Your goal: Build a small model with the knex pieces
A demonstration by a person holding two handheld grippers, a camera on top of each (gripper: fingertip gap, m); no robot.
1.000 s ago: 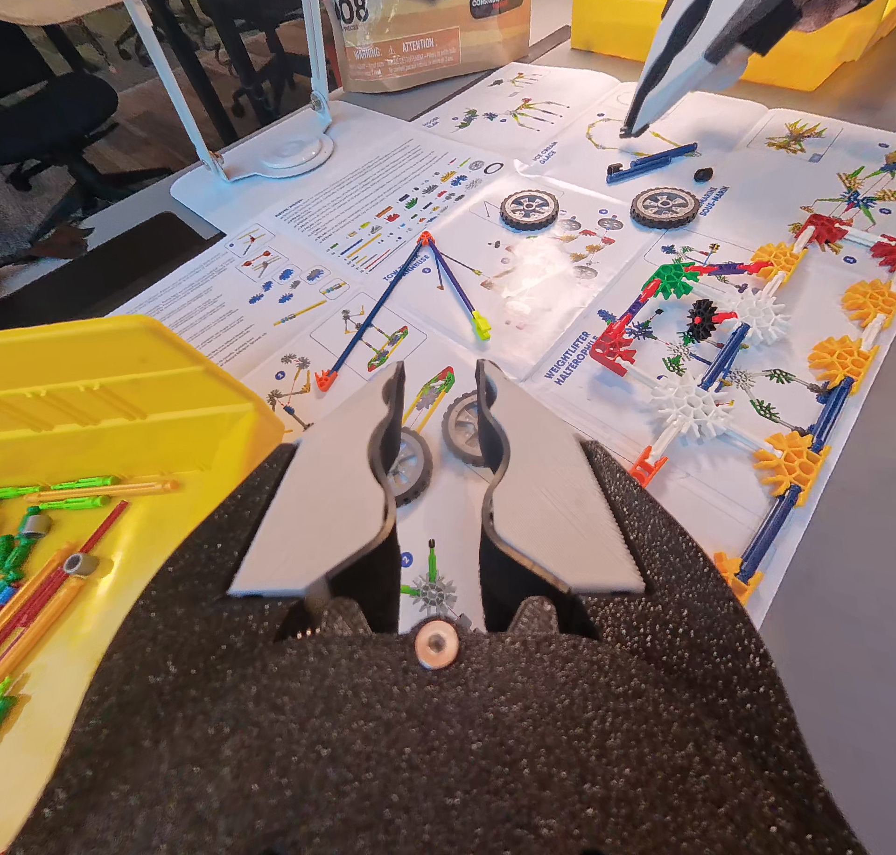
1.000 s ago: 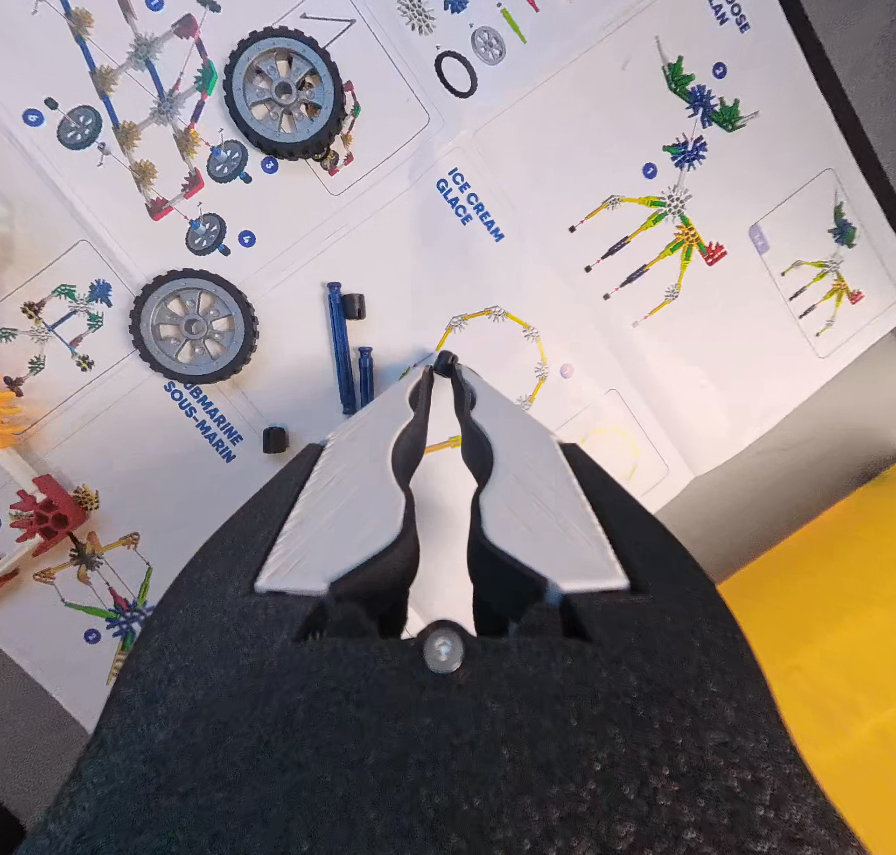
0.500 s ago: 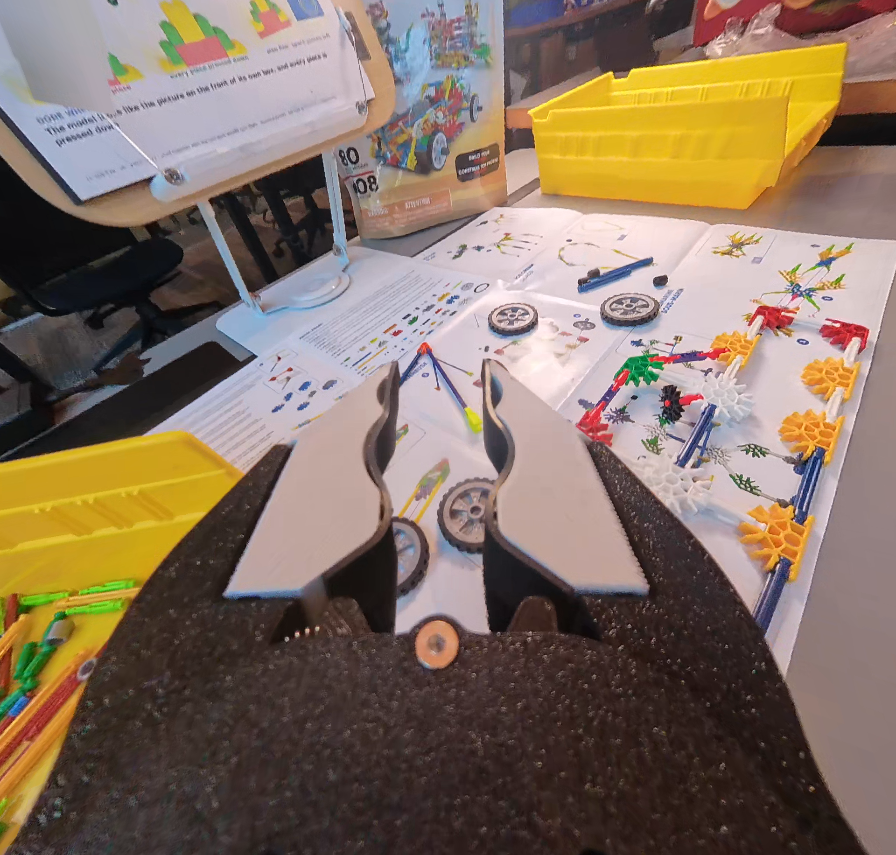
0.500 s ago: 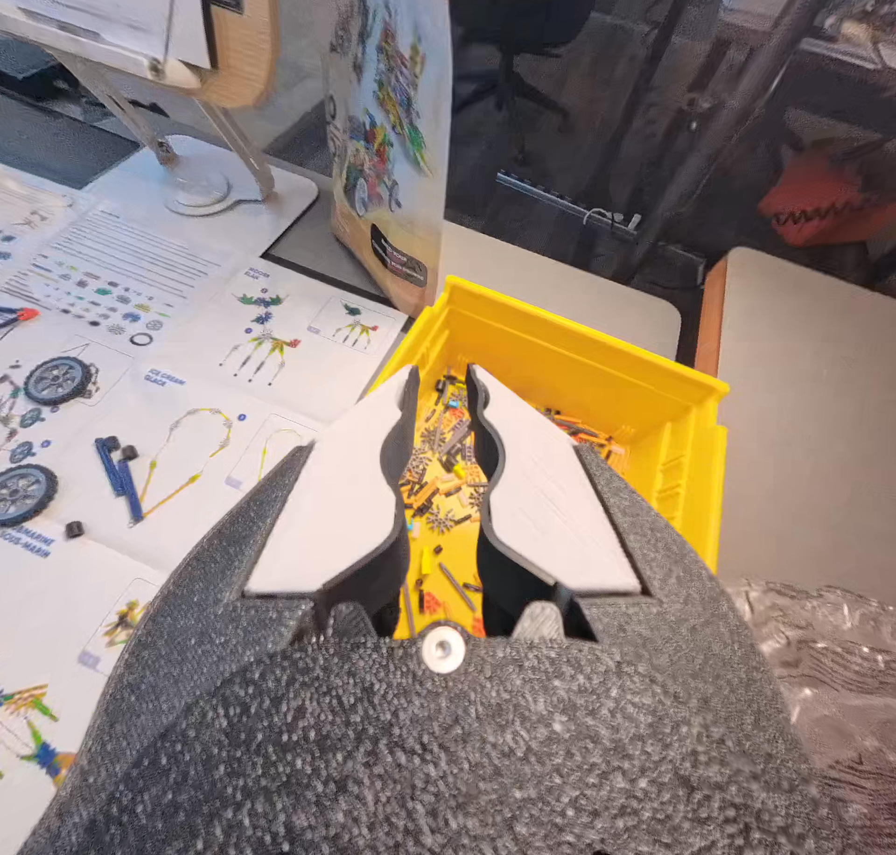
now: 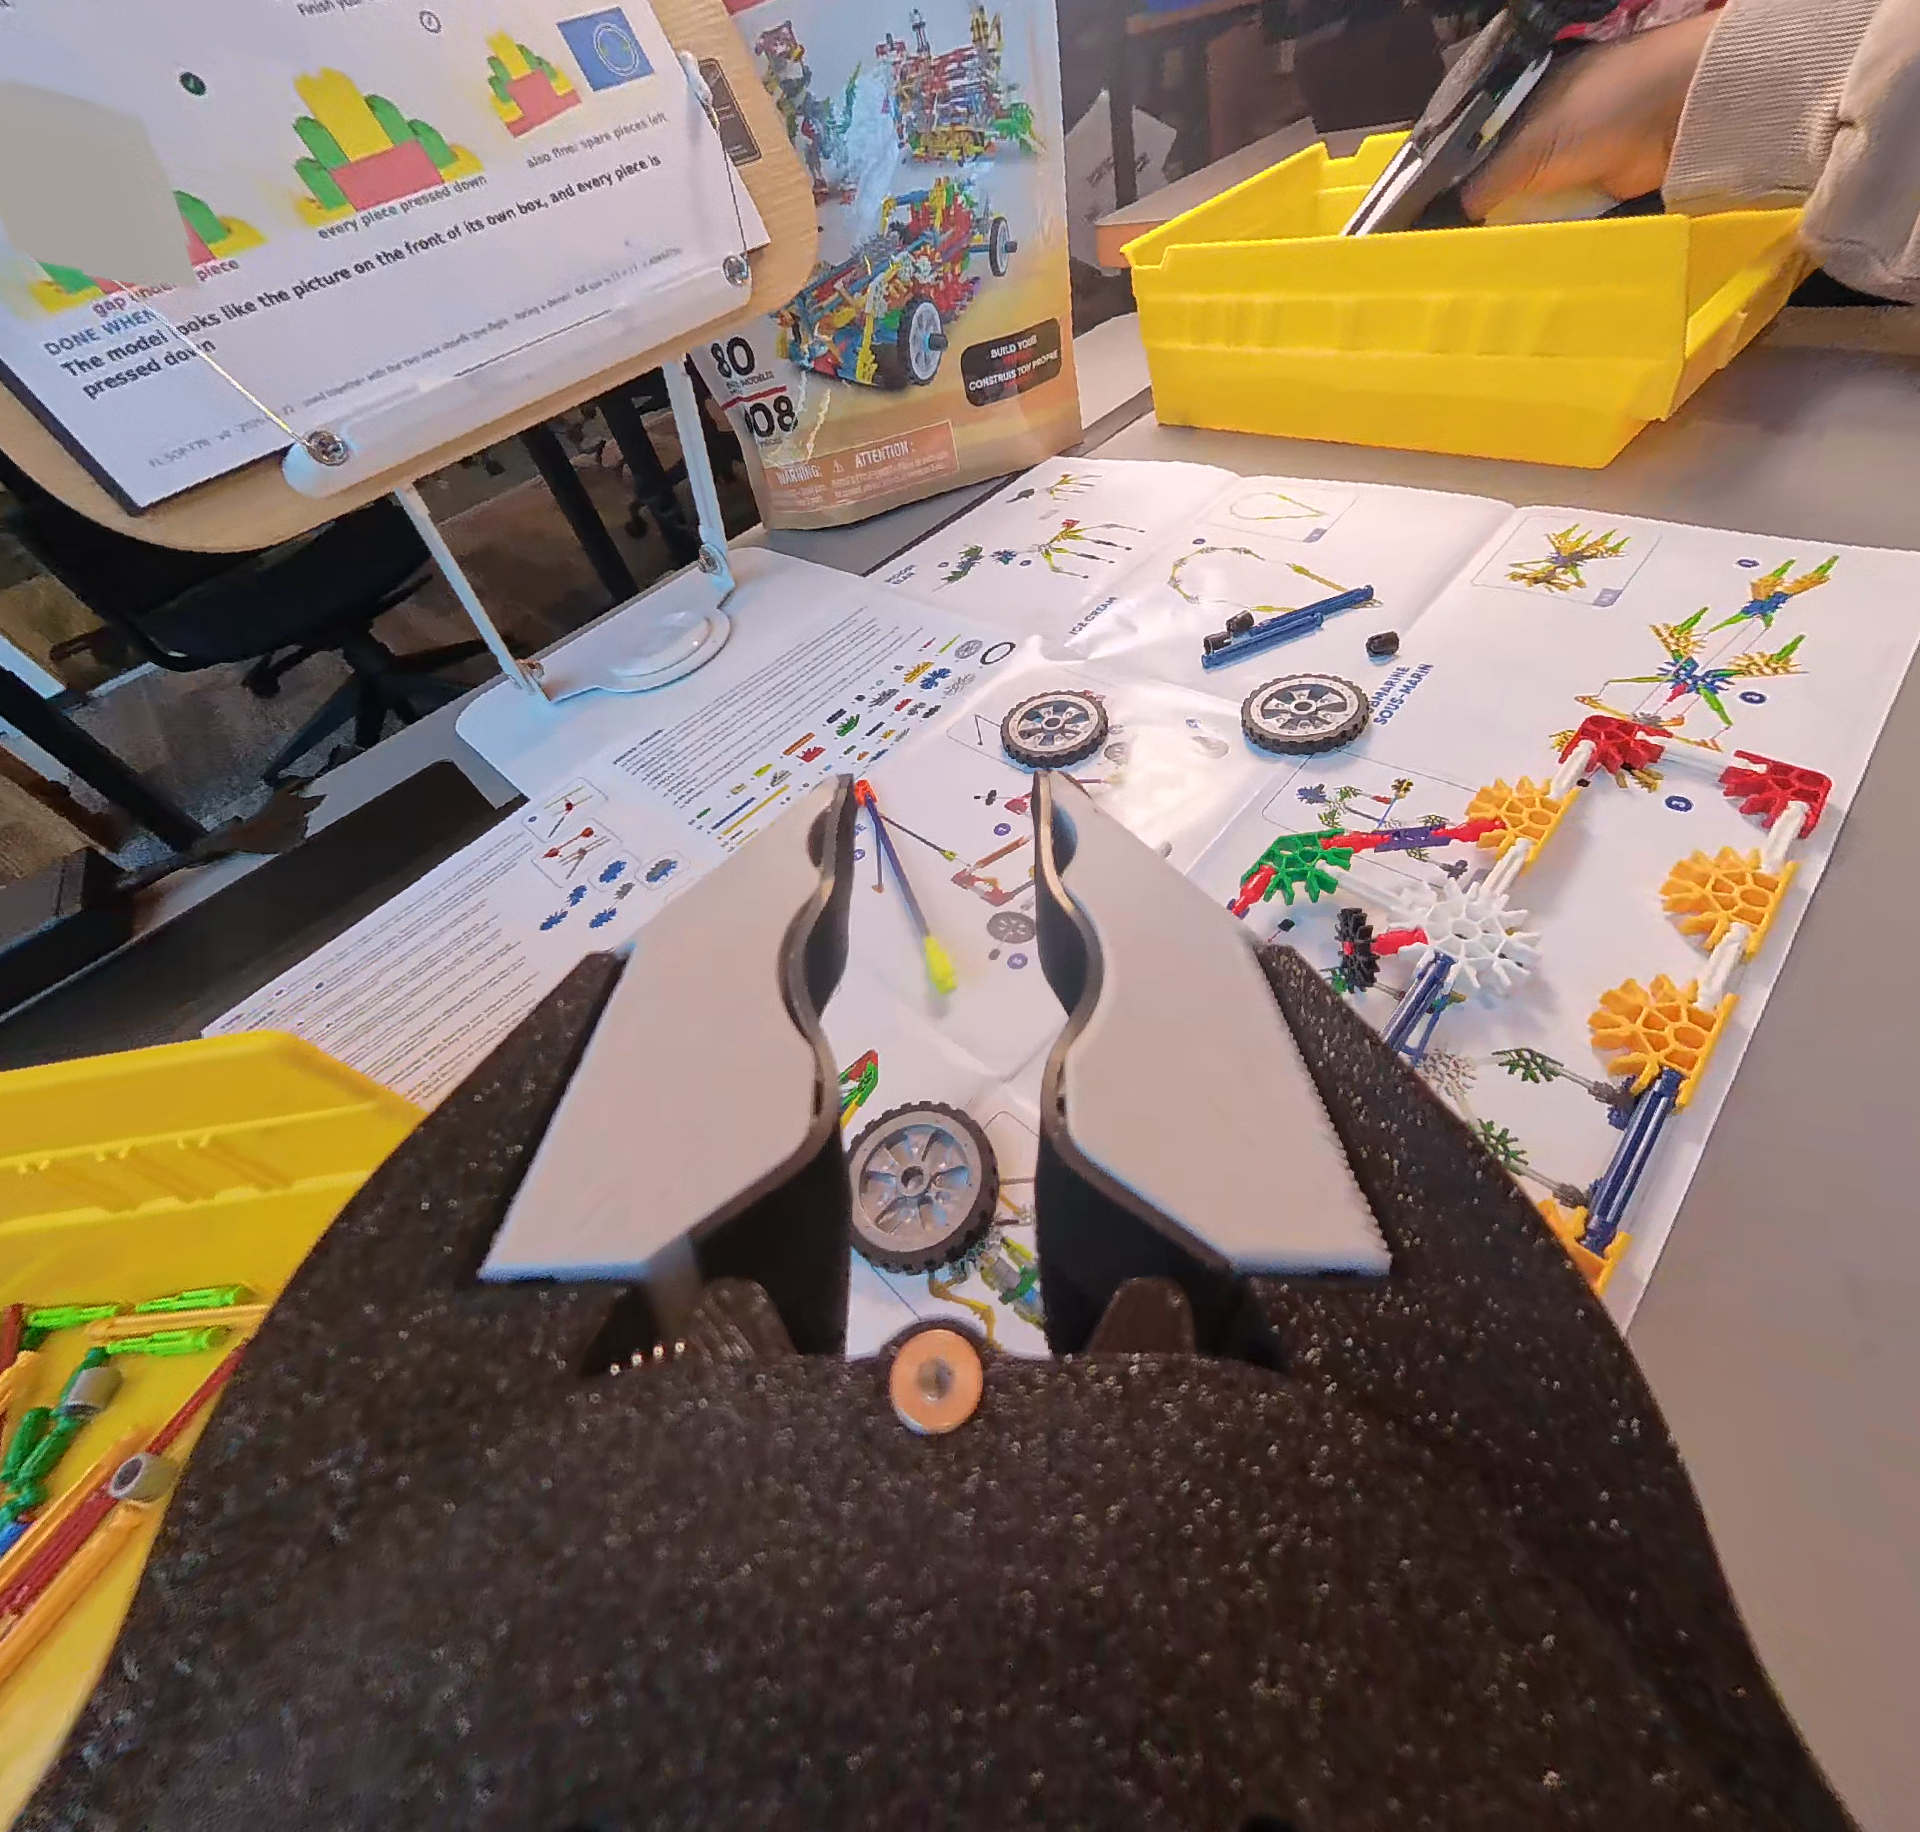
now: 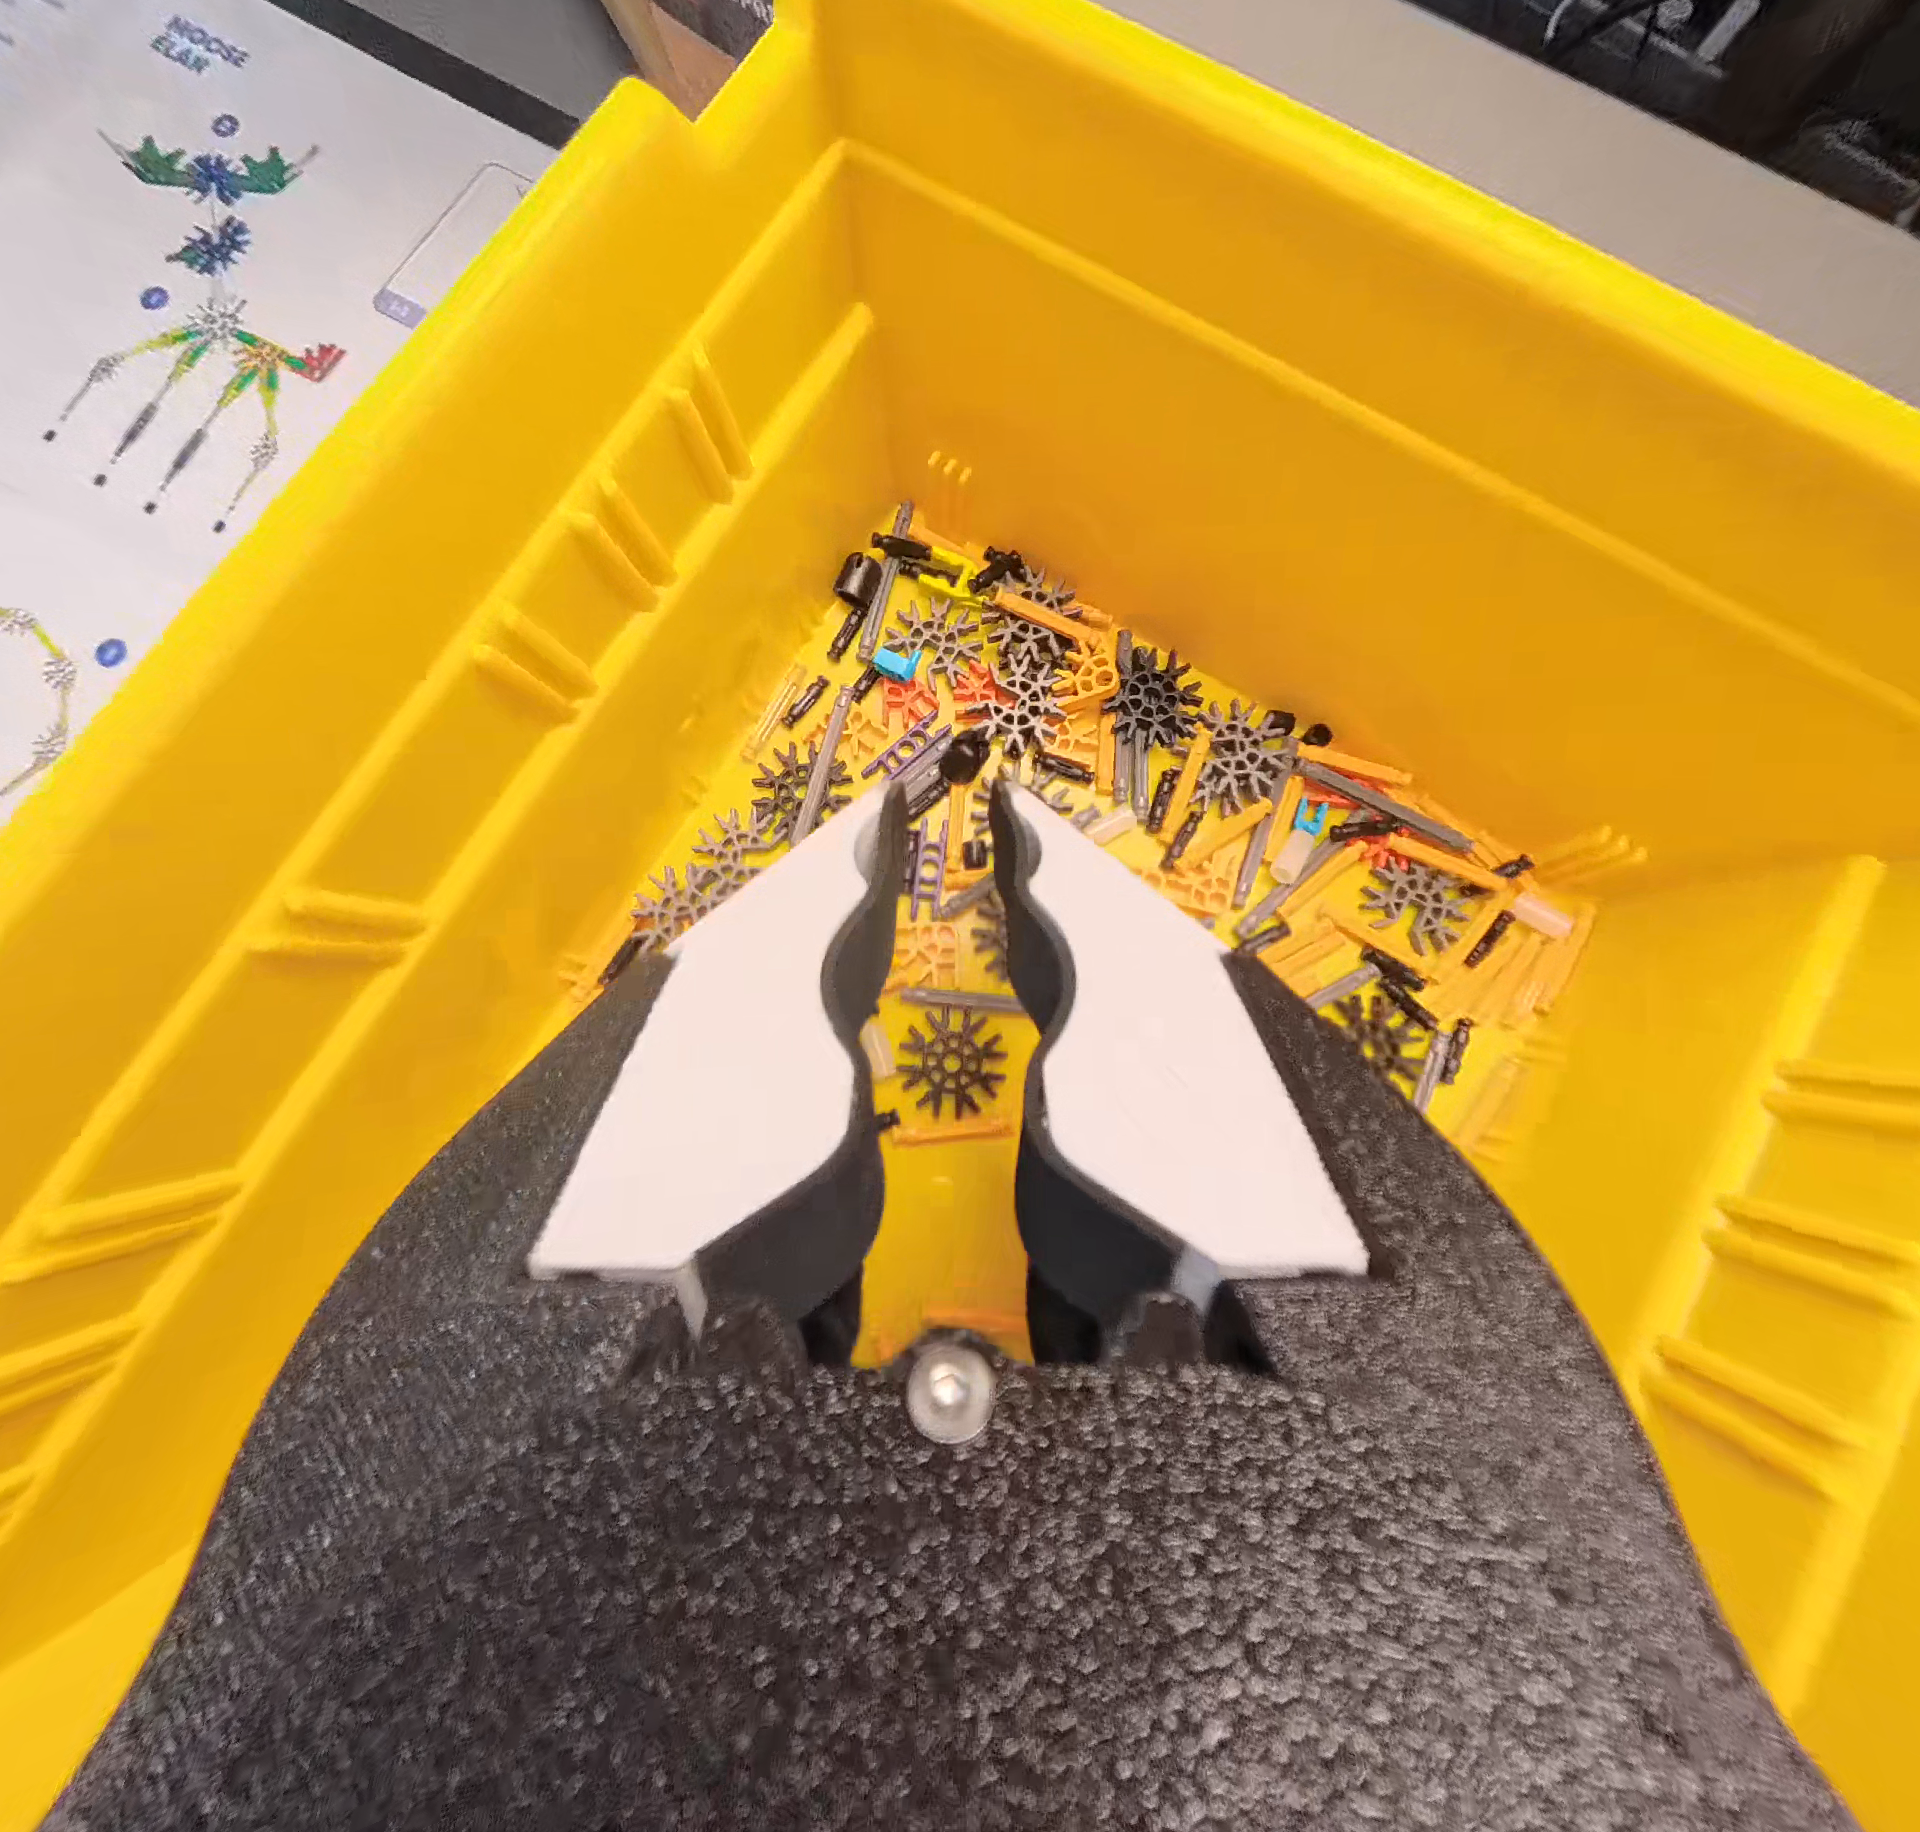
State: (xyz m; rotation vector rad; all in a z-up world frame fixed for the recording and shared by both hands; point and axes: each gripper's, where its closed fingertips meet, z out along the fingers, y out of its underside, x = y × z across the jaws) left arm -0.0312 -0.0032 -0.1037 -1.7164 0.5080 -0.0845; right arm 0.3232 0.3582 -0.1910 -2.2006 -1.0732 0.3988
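The right gripper [image 6: 940,800] hung, jaws apart and empty, inside the yellow bin [image 6: 1247,348] above tangled connectors [image 6: 1023,702]; singling out one piece seemed wise; left gripper [image 5: 943,795] spread above a wheel [image 5: 914,1185]

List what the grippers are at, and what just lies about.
At the grippers: left gripper, open, above wheel on sheet; right gripper, open, in right bin over parts pile.
Lying about: two far wheels, blue rod, half-built frame, box, left bin.
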